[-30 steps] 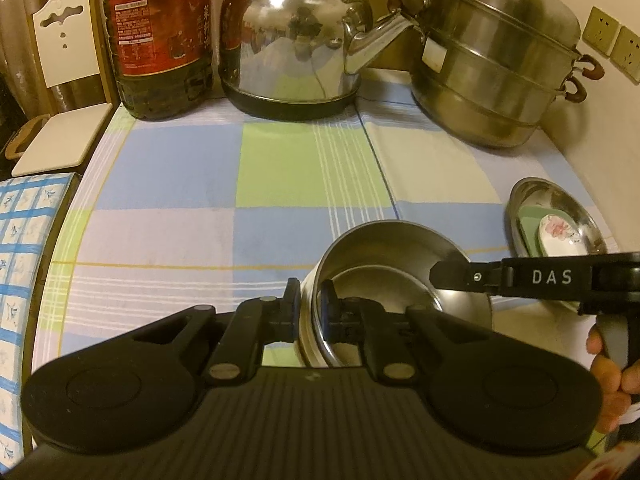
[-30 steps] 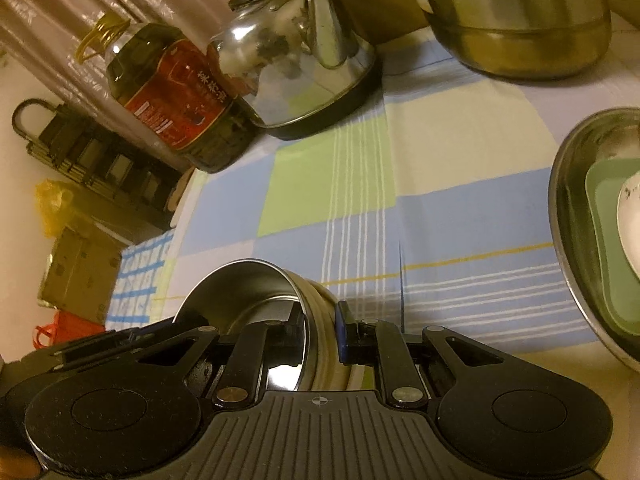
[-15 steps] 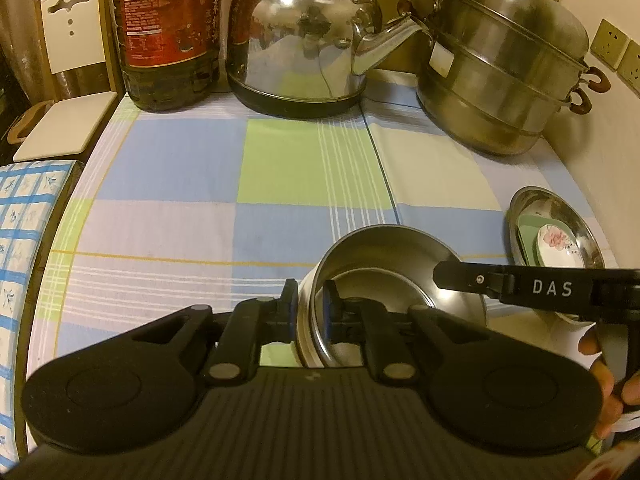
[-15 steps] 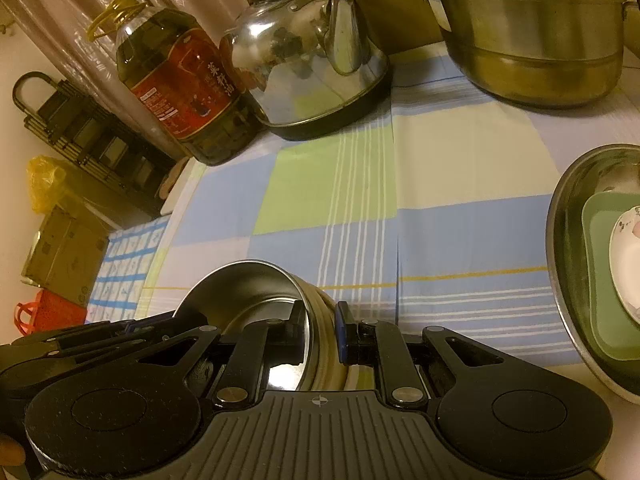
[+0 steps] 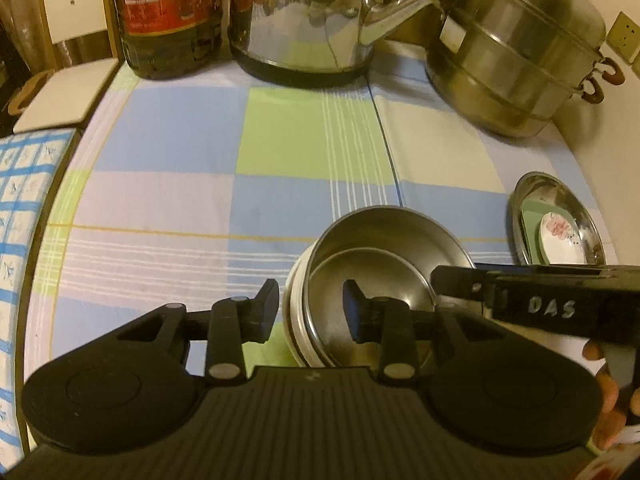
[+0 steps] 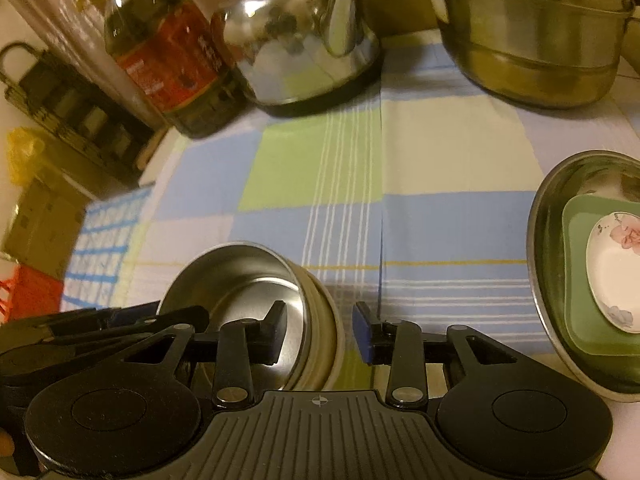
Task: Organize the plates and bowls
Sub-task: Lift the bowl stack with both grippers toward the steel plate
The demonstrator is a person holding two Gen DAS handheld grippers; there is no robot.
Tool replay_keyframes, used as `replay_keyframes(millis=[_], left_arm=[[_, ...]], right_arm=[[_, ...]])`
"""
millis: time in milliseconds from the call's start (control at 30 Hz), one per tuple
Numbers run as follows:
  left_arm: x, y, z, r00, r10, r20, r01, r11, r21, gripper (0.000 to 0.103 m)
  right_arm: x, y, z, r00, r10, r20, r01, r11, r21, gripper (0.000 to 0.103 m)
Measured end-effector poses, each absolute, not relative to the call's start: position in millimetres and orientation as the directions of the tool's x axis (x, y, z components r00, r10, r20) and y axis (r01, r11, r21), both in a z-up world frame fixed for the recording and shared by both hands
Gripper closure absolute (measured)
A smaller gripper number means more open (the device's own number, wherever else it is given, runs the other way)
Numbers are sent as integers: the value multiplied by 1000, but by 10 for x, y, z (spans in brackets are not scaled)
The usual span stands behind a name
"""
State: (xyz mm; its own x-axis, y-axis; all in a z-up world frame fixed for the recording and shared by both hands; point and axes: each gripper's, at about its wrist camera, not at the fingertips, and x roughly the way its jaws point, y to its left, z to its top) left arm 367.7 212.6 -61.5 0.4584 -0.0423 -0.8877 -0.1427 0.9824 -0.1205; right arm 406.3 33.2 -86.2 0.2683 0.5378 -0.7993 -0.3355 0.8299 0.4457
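A steel bowl (image 5: 376, 256) with a cream outer band sits on the checked tablecloth (image 5: 280, 152) near the front edge; it also shows in the right wrist view (image 6: 240, 276). My left gripper (image 5: 310, 310) is open, its jaws straddling the bowl's left rim without pinching it. My right gripper (image 6: 320, 330) is open, its jaws straddling the bowl's right rim. A steel dish (image 5: 536, 192) at the right holds a green plate (image 5: 530, 224) and a small floral saucer (image 5: 560, 236); the right wrist view shows the dish (image 6: 544, 248), plate (image 6: 576, 280) and saucer (image 6: 616, 268) too.
At the back stand an oil bottle (image 5: 168, 16), a steel kettle (image 5: 312, 20) and a stacked steel steamer pot (image 5: 516, 56). A white chair (image 5: 68, 60) and a blue-patterned surface (image 5: 20, 208) lie off the table's left edge. The wall is close on the right.
Both grippers have opened and let go of the bowl's rim. The bowl now rests on the cloth. Both cameras have moved a little forward.
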Motion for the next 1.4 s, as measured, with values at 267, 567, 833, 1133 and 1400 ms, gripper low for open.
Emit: replay_keyframes(millis=[267,567,833,1133,1400], left_arm=[[3734,2158,-706,411,-49,-910,-150,981,-121,80],[3752,2149,-759,404,-30,-914,-126,988,-89,84],[3746,2176,-808,404,-53,-913,-104,989,-104,83],[3729,2127,-807,393,-79,-916,-83,989,-121,83],[3625,1996,-802,376,-105,-921,-48,990,-132,83]], right_arm=[[4132,504,-983,171,446,-879,-311,871,381,67],[4156,581,-989,140,407,-903,-309,884,351,81],[4186,576,-1012,123,423,-898,-306,877,372,81],[4166,501,-1003,123,423,-898,-277,883,378,82],[4076,361,-1004,98,411,-906,-253,891,377,82]])
